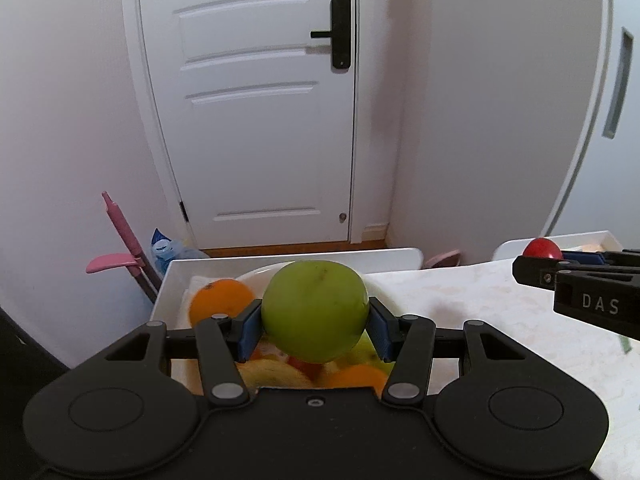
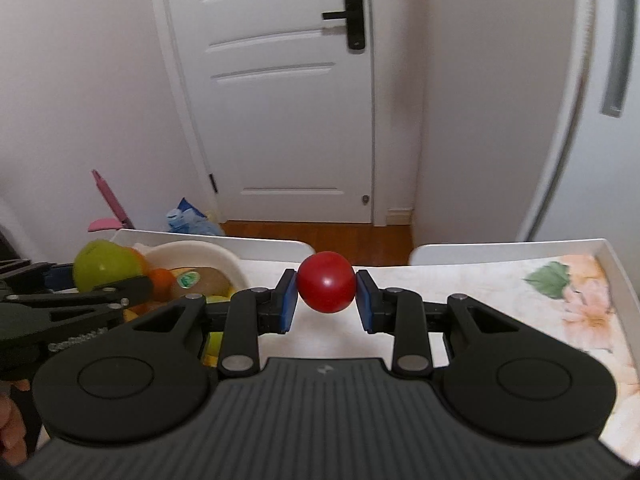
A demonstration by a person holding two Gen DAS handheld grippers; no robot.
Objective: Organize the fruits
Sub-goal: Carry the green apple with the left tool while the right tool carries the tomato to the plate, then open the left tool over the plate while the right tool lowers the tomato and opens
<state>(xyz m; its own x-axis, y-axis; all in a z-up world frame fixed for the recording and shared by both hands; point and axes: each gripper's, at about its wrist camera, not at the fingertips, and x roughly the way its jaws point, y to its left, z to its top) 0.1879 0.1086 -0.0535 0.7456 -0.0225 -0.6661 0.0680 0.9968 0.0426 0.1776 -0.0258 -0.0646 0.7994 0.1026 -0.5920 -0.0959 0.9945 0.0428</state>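
My left gripper [image 1: 315, 330] is shut on a green apple [image 1: 315, 310], holding it above a white bowl [image 2: 200, 254] of fruit. An orange [image 1: 220, 300] and several other fruits lie in that bowl, partly hidden by the apple. My right gripper [image 2: 326, 300] is shut on a small red round fruit [image 2: 326, 287], lifted over the table between two white trays. In the left wrist view the right gripper [image 1: 538, 258] shows at the right edge with the red fruit [image 1: 542, 248]. The right wrist view shows the green apple [image 2: 104, 266] at far left.
The bowl sits in a white tray [image 1: 168, 280] on the left. A second white tray [image 2: 612, 272] with a flower-printed liner [image 2: 580, 300] lies on the right. The table [image 1: 480, 304] has a pale marbled top. Beyond its far edge are a white door [image 1: 256, 120], wooden floor and pink items.
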